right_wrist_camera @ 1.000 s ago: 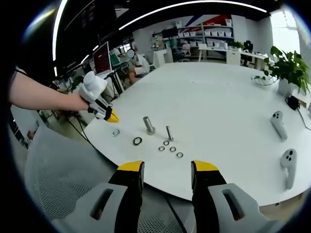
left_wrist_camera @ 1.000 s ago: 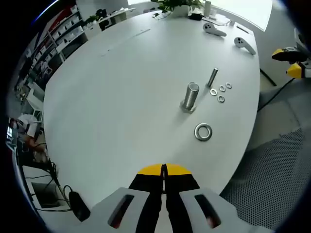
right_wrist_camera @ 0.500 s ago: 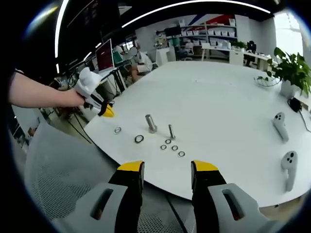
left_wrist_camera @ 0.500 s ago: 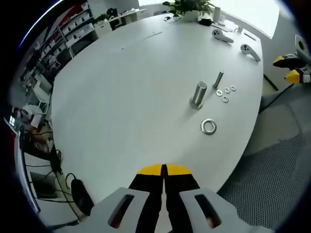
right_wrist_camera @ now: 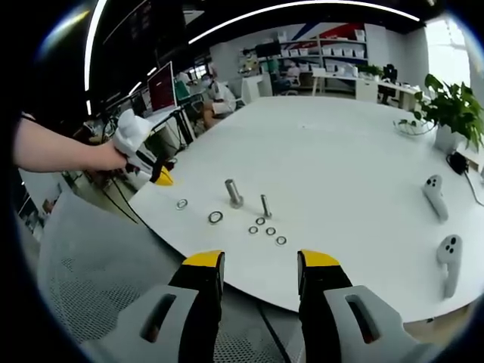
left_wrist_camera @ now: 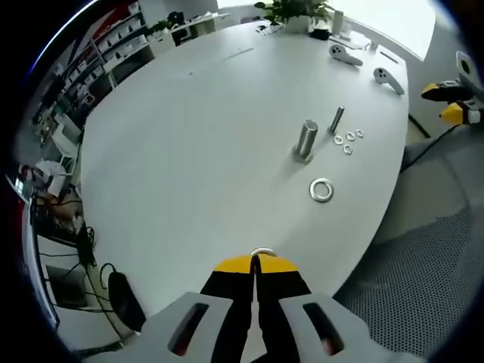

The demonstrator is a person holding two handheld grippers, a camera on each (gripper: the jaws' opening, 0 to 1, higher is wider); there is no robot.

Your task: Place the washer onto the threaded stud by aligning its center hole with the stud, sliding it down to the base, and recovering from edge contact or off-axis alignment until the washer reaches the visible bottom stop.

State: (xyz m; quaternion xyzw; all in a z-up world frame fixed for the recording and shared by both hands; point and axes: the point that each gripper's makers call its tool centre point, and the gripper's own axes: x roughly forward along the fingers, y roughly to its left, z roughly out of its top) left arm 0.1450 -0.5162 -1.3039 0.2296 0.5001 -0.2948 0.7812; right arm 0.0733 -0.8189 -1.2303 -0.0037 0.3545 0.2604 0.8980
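On the white worktop [left_wrist_camera: 189, 136], near its curved edge, a thick threaded stud [left_wrist_camera: 305, 141] stands upright on its base. A thinner bolt [left_wrist_camera: 335, 120] stands just beside it, farther from the left tongs. Three small washers [left_wrist_camera: 349, 141] lie loose in a cluster next to the thin bolt, apart from one another. A large washer [left_wrist_camera: 321, 190] lies flat on the worktop between the stud and the worktop edge, near the stud but not touching it.

The left tongs [left_wrist_camera: 255, 264] are closed, yellow tips pressed together. A second washer [left_wrist_camera: 262, 252] shows as a thin metal arc right at the tips; whether the tips grip it or it lies on the worktop just past them cannot be told. In the right gripper view this washer [right_wrist_camera: 181, 204] appears flat on the worktop, just beside the left tongs [right_wrist_camera: 162, 178], which a person's hand [right_wrist_camera: 106, 156] holds at the worktop edge.

The right tongs [right_wrist_camera: 252, 261] are held wide apart with nothing between them, off the worktop edge and well apart from the parts. In that view the stud [right_wrist_camera: 233, 193], thin bolt [right_wrist_camera: 265, 206], large washer [right_wrist_camera: 215, 218] and small washers [right_wrist_camera: 266, 233] sit in a loose group.

Two white handheld controllers [right_wrist_camera: 440, 227] lie at the far right of the worktop. A potted plant [right_wrist_camera: 448, 110] stands at the far edge.
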